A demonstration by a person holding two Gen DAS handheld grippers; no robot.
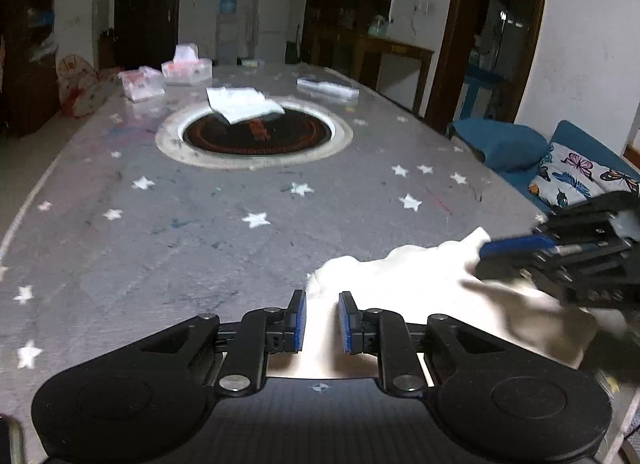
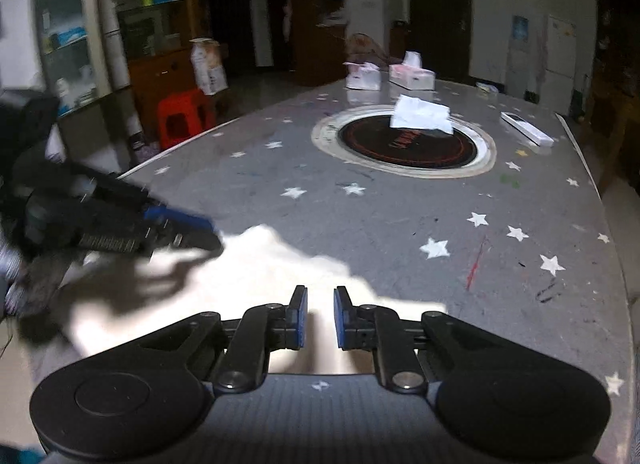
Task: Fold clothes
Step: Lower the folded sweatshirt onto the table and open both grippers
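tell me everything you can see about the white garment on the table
The garment is white, overexposed cloth, so no seams or sleeves can be made out. It lies rumpled at the near edge of the grey star-patterned table, its far edge ragged. Both the left gripper and right gripper are over it, fingers parted; whether they touch it is unclear.

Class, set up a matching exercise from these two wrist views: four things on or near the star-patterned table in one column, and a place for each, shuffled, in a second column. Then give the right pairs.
Things
1. white garment
2. crumpled white paper
3. red stool
4. tissue box

Places
A. on the floor beside the table
B. at the far end of the table
C. on the rim of the round dark inset
D. at the near edge, under both hand-held grippers

Pairs: 1-D, 2-C, 3-A, 4-B
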